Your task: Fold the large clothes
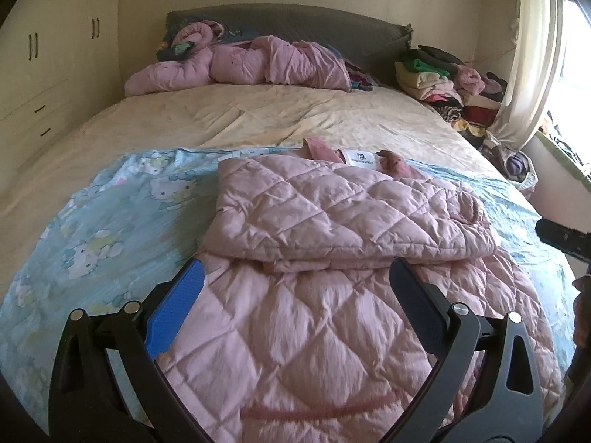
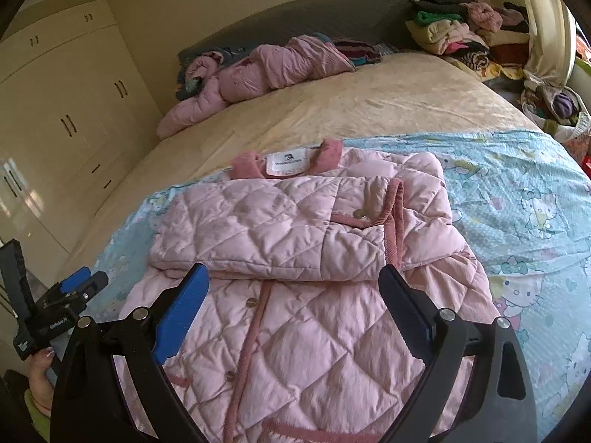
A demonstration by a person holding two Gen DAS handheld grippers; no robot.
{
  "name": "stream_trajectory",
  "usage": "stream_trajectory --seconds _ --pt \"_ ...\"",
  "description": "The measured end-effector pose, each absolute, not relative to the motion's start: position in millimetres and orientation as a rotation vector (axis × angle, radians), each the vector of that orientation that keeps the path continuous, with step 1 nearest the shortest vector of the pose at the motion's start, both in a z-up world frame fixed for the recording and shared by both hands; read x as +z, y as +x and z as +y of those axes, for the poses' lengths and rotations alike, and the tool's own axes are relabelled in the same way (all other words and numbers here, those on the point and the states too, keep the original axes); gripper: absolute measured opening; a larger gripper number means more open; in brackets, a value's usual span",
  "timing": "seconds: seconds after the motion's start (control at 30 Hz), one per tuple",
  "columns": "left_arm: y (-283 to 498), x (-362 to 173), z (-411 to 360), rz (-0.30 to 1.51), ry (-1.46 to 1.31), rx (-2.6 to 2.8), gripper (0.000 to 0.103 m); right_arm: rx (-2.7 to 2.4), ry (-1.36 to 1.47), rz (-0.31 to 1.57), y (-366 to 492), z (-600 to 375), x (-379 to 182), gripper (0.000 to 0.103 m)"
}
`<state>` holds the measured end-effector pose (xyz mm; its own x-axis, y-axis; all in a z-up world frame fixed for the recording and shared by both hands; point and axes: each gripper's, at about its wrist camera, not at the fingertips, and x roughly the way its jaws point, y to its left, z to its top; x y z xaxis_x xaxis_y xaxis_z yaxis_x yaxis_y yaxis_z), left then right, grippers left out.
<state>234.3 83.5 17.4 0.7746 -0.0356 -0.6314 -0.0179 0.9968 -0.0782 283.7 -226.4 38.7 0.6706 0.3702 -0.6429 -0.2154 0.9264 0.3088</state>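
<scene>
Your jacket (image 2: 295,258) lies collar-away, its long axis running straight ahead of both grippers (image 1: 295,284) (image 2: 295,288); jaws spread, hem nearest, holding nothing.

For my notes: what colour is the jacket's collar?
Darker dusty pink collar, clearest in the right wrist view.

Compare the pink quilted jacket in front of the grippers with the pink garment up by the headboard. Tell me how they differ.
The quilted jacket lies flat with its sleeves folded across the chest; the pink garment by the headboard is crumpled in a heap. The jacket rests on the Hello Kitty sheet near the grippers; the garment sits on the cream bedspread at the far end. The jacket shows diamond stitching and darker pink trim; the garment shows none. Both are pink and padded.
</scene>
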Motion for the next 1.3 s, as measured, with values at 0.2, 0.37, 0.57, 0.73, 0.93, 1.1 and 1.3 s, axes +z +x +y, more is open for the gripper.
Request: stream_trajectory --seconds 0.2,0.37,0.57,0.73,0.93,1.1,1.3 --pt "212 24 80 0.682 -0.063 0.01 0.094 0.364 0.213 0.726 263 -228 55 0.092" --pt "195 29 77 0.673 -0.051 0.017 0.094 0.378 0.199 0.702 245 -230 65 0.092" --pt "175 33 76 0.664 -0.052 0.024 0.094 0.383 0.17 0.679 218 -235 75 0.092" --pt "160 35 75 0.661 -0.039 0.033 0.094 0.397 0.156 0.672 199 -238 77 0.092" --pt "144 33 76 0.665 -0.038 0.039 0.094 0.393 0.135 0.677 182 -239 74 0.093" --pt "131 28 80 0.677 -0.032 0.055 0.094 0.389 0.112 0.692 169 -240 68 0.092" --pt "119 20 87 0.701 -0.035 0.079 0.094 0.37 0.066 0.707 156 -240 59 0.092"
